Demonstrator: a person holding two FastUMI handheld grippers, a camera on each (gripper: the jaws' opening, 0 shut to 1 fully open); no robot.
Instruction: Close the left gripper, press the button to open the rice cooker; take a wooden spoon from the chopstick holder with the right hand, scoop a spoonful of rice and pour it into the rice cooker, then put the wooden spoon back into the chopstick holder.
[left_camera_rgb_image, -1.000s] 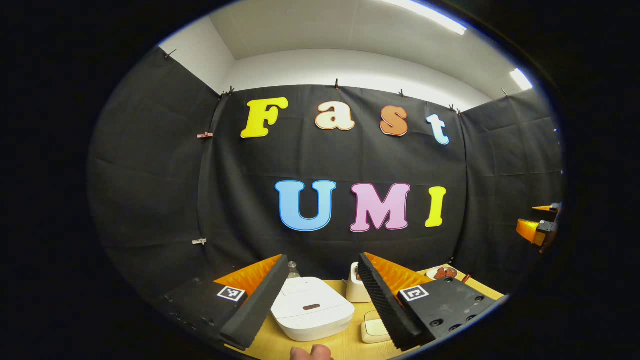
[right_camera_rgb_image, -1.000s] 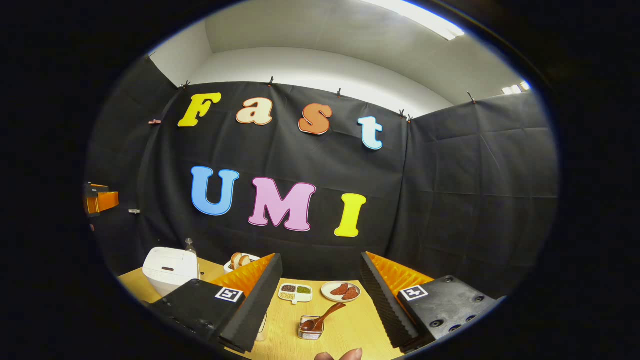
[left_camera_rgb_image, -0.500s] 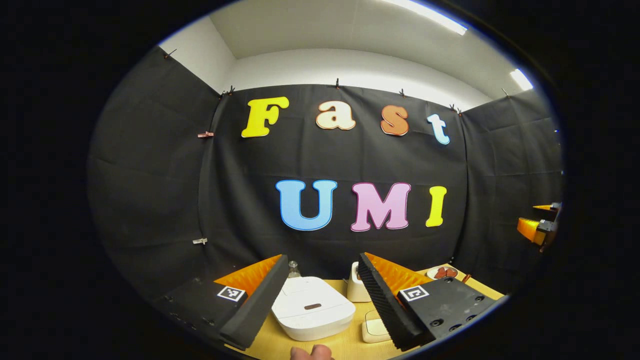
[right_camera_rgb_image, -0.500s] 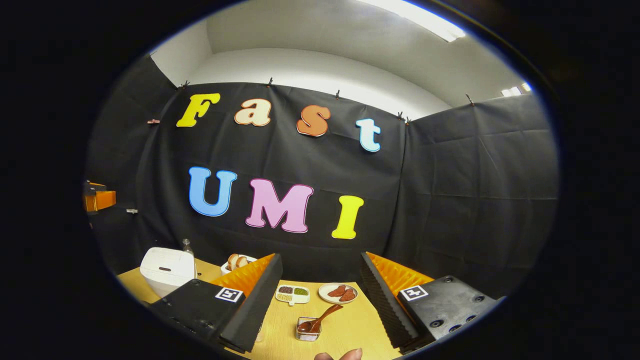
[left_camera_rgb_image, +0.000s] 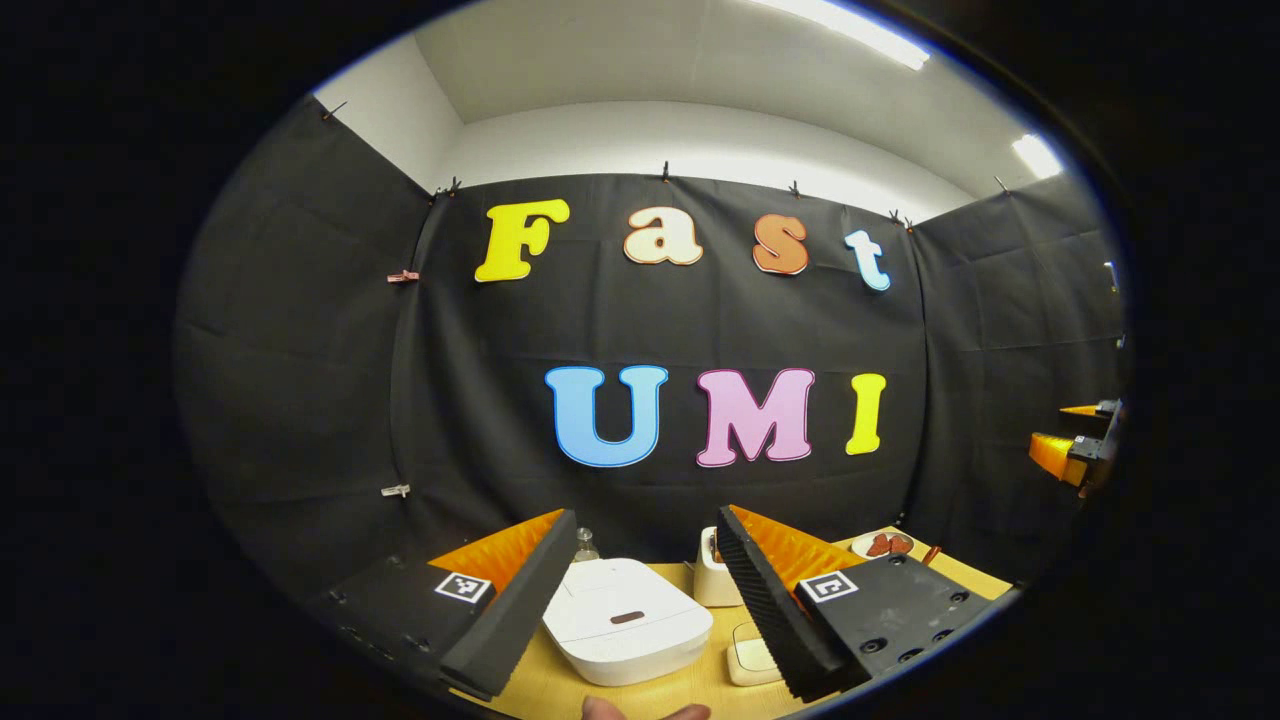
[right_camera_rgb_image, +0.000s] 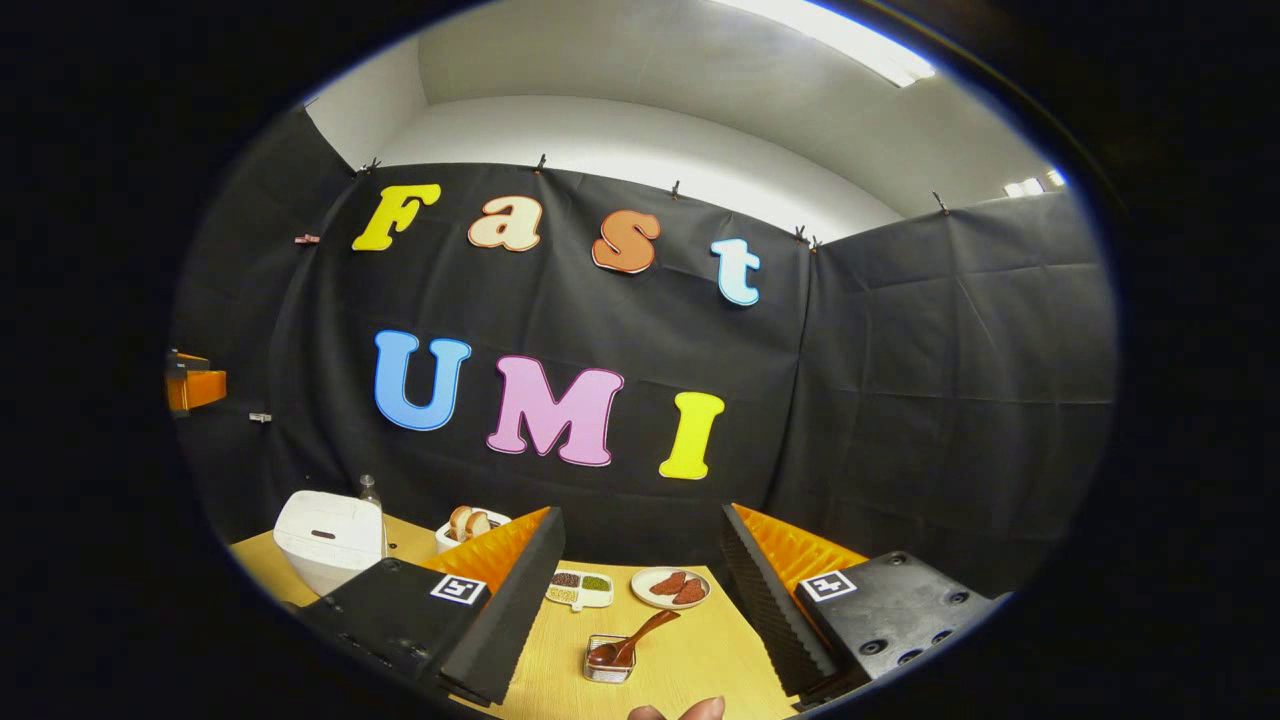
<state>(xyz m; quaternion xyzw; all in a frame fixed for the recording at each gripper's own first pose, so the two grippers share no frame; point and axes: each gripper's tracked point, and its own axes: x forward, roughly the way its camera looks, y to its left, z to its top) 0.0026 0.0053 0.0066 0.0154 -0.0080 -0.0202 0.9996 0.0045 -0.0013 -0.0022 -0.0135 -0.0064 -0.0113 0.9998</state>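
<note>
Over the last second both views drift only slightly, the rice cooker (left_camera_rgb_image: 625, 620) sitting marginally higher between the left gripper (left_camera_rgb_image: 645, 590) jaws, which remain wide apart and empty; the closing and button press look not yet begun; the right gripper (right_camera_rgb_image: 640, 590), equally agape and empty, frames the wooden spoon (right_camera_rgb_image: 630, 642) in its holder (right_camera_rgb_image: 608, 664) on the surface (right_camera_rgb_image: 690, 660), with the cooker closed at far left.

Left claw (left_camera_rgb_image: 645, 590), right claw (right_camera_rgb_image: 640, 590): agape.
</note>
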